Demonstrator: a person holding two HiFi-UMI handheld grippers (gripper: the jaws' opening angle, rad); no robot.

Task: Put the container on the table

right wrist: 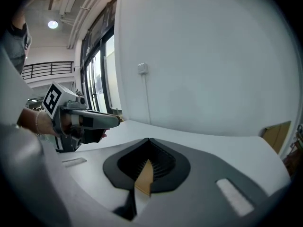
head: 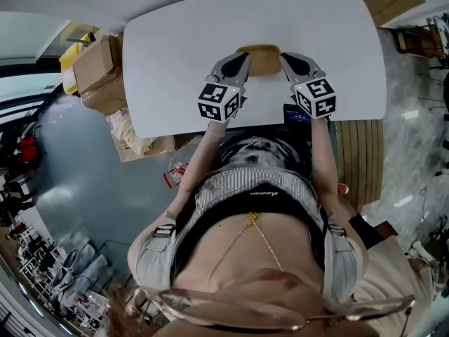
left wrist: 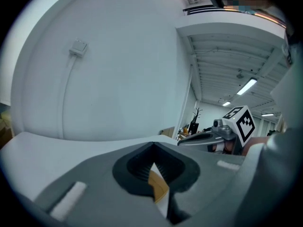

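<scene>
In the head view a tan, shallow container rests on the white table, near its front edge. My left gripper grips the container's left rim and my right gripper grips its right rim. The left gripper view shows its jaws closed on a thin tan edge, the container. A like tan sliver, the container, sits pinched between the jaws in the right gripper view. Most of the container is hidden behind the jaws in both gripper views.
Cardboard boxes and bags stand on the floor left of the table. A wooden slatted panel lies to its right. A dark device sits at the table's front edge. A white wall rises behind the table.
</scene>
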